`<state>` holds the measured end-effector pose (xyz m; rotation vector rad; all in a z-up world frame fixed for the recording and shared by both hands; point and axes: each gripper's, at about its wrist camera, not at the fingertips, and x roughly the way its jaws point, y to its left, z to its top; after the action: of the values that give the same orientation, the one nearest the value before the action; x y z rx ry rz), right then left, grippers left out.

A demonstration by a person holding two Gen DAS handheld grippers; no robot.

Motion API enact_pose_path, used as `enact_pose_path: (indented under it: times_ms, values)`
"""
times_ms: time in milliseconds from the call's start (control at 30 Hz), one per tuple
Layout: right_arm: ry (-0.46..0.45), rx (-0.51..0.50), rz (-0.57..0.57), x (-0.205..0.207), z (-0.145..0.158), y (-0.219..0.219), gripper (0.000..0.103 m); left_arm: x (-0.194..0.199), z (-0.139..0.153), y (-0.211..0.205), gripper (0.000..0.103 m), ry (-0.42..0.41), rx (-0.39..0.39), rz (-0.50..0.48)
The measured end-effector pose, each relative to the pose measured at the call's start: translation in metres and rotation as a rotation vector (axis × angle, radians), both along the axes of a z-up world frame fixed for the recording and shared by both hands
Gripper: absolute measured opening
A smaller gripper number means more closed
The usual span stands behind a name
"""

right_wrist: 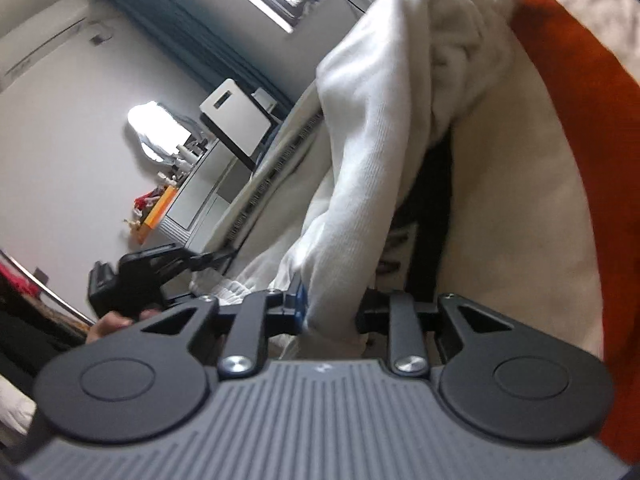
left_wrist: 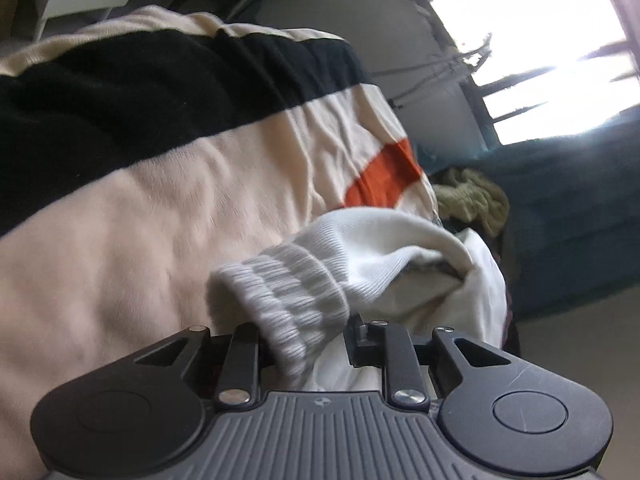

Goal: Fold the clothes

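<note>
A white sweater [left_wrist: 384,256] with a ribbed cuff [left_wrist: 288,300] hangs between both grippers. My left gripper [left_wrist: 304,344] is shut on the ribbed cuff. My right gripper [right_wrist: 332,312] is shut on another part of the white sweater [right_wrist: 372,128], which stretches up and away from it. The left gripper also shows in the right wrist view [right_wrist: 136,276], low at the left, held by a hand. Both sets of fingertips are hidden by the fabric.
A cream blanket [left_wrist: 160,208] with black and orange stripes covers the bed under the sweater; it also shows in the right wrist view [right_wrist: 560,128]. An olive garment [left_wrist: 476,200] lies beyond. A bright window [left_wrist: 540,52], blue curtain and a desk [right_wrist: 208,192] stand around.
</note>
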<state>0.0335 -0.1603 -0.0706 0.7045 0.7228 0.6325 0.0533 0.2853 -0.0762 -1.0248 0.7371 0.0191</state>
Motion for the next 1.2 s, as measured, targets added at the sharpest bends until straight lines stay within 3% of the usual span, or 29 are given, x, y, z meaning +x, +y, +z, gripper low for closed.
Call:
enact_pose_path:
  times_ms: [100, 200, 267, 333, 367, 467, 567, 767, 867, 933, 1067, 1200]
  values:
    - [0.011, -0.01, -0.007, -0.008, 0.003, -0.002, 0.027, -0.013, 0.015, -0.009, 0.025, -0.008, 0.064, -0.01]
    - [0.035, -0.021, -0.021, -0.011, 0.004, -0.002, 0.03, -0.025, 0.03, -0.021, 0.045, 0.0, 0.169, -0.016]
    - [0.084, -0.021, -0.038, -0.009, -0.004, -0.004, 0.036, -0.034, 0.036, -0.026, 0.054, 0.009, 0.21, -0.025]
    - [0.132, -0.023, -0.058, -0.006, -0.012, -0.006, 0.057, -0.041, 0.041, -0.028, 0.06, 0.038, 0.273, -0.001]
    - [0.153, -0.026, -0.074, -0.005, -0.015, -0.008, 0.062, -0.043, 0.042, -0.026, 0.062, 0.042, 0.29, 0.013]
    - [0.199, 0.017, -0.121, -0.002, -0.022, -0.013, 0.065, -0.048, 0.044, -0.018, 0.073, 0.05, 0.336, 0.057]
    - [0.237, 0.083, -0.154, 0.001, -0.033, -0.017, 0.064, -0.032, 0.04, -0.013, 0.073, 0.068, 0.393, 0.043]
    - [0.25, 0.121, -0.116, 0.013, -0.055, -0.002, 0.063, -0.003, 0.022, -0.005, 0.072, 0.054, 0.34, 0.002]
    - [0.272, 0.176, -0.1, 0.013, -0.059, 0.007, 0.05, 0.006, 0.016, -0.011, 0.068, 0.066, 0.386, -0.011]
    - [0.288, 0.193, -0.103, 0.006, -0.061, 0.015, 0.034, 0.01, 0.013, -0.013, 0.063, 0.087, 0.408, 0.0]
    - [0.254, 0.172, -0.125, -0.016, -0.058, 0.033, 0.027, 0.012, 0.013, -0.007, 0.047, 0.063, 0.392, 0.009]
    - [0.206, 0.154, -0.105, -0.022, -0.046, 0.064, 0.024, 0.025, 0.027, 0.004, 0.04, 0.041, 0.417, 0.011]
